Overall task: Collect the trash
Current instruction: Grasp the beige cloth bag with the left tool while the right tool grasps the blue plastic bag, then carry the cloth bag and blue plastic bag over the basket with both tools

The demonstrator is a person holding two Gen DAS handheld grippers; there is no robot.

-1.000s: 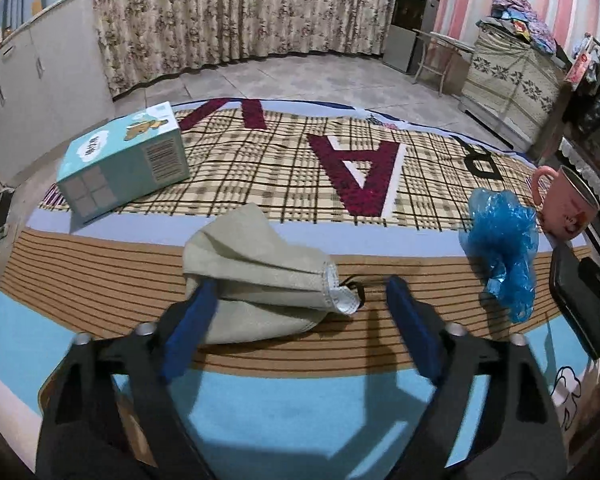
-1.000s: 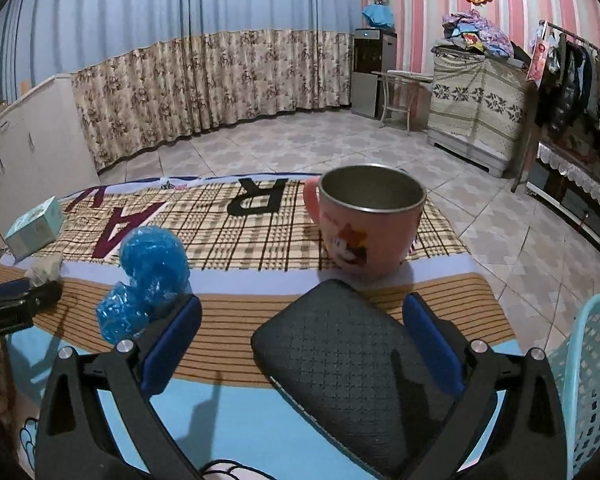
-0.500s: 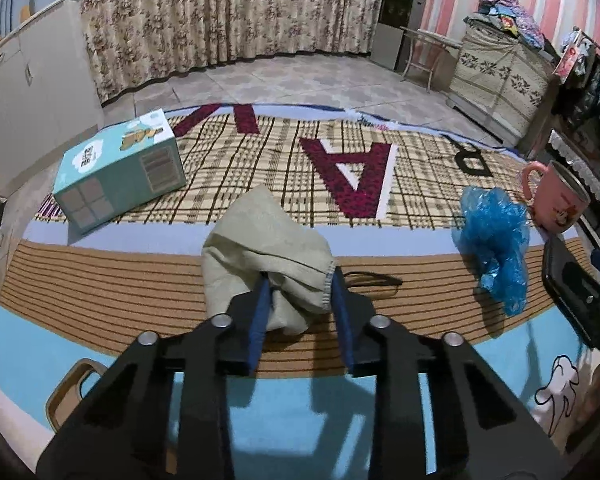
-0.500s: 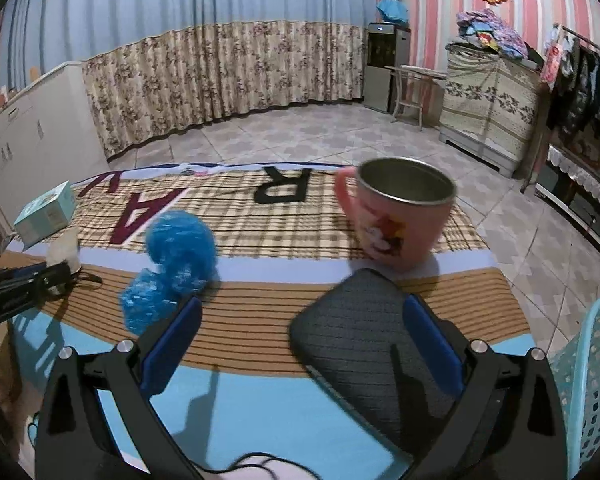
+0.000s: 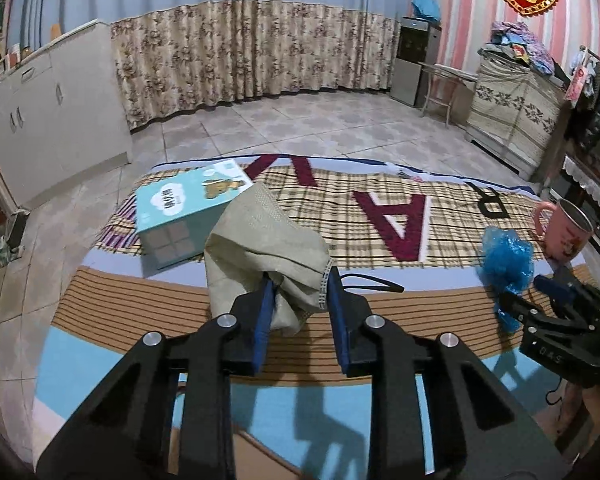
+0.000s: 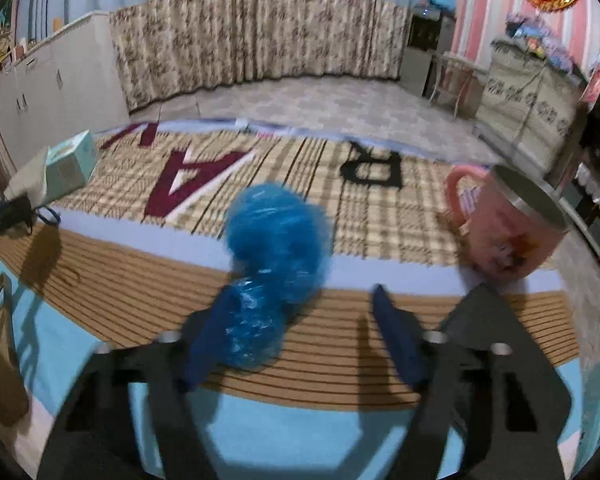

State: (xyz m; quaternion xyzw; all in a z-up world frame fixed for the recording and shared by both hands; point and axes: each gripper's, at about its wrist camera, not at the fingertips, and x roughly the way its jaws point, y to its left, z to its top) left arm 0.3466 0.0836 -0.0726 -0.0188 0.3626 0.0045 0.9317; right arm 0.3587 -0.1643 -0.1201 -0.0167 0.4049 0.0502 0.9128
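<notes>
On a table covered with a patterned mat [image 5: 380, 420], items lie spread from left to right. At the far left a teal cardboard box [image 5: 184, 216] rests on the plaid part of the mat. Just beside it, overlapping it in the left wrist view, is a crumpled beige face mask [image 5: 260, 252]. The left gripper [image 5: 298, 300] is clenched on the lower edge of this mask, its blue fingers [image 5: 264, 312] pinching the fabric from both sides, and the mask stands up above them. A thin black ear loop [image 5: 368, 286] trails from the mask toward the right, over the brown striped band.

Further right, near the red letter A [image 6: 196, 180], lies a crumpled blue plastic bag [image 6: 272, 256] on the border between the plaid and the brown stripes. The right gripper [image 6: 302, 332] is spread wide around it: its left finger touches the bag's lower lump, while its right finger stands well apart from it. The right wrist view is blurred.

At the far right a pink mug [image 6: 508, 224] sits on the mat, near the black letter R [image 6: 374, 168].
</notes>
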